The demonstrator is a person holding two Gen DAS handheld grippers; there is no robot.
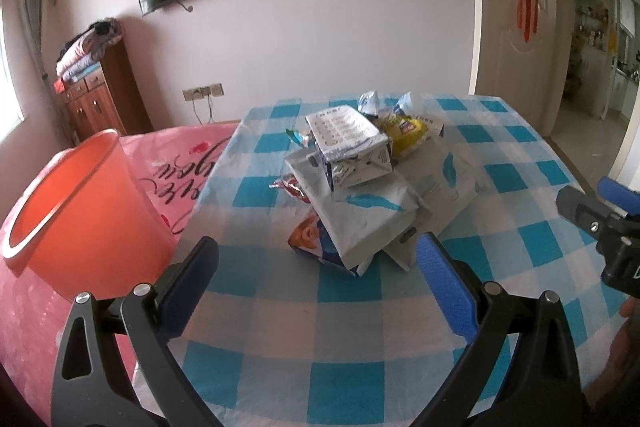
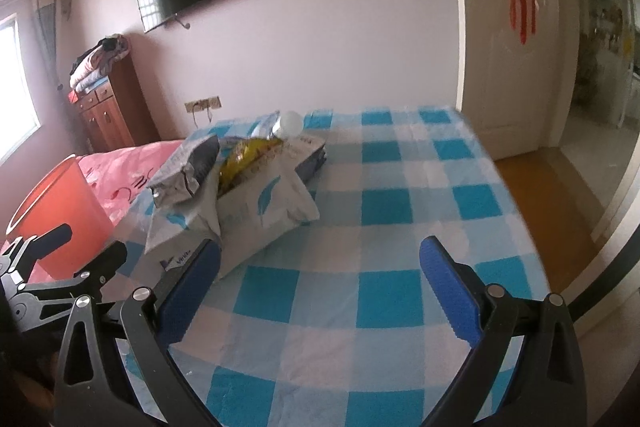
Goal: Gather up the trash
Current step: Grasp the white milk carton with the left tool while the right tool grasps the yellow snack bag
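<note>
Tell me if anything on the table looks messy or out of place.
Yes: a heap of trash sits on the checked tablecloth. Empty white bags, a crumpled silver carton and a yellow wrapper lie tilted on one another. None is in the orange bucket beside the table. Both grippers are open and empty.

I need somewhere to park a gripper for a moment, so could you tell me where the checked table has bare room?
The checked table is bare along its near edge and on the whole side toward the door. It is crowded around the trash pile, toward the side with the orange bucket.
</note>
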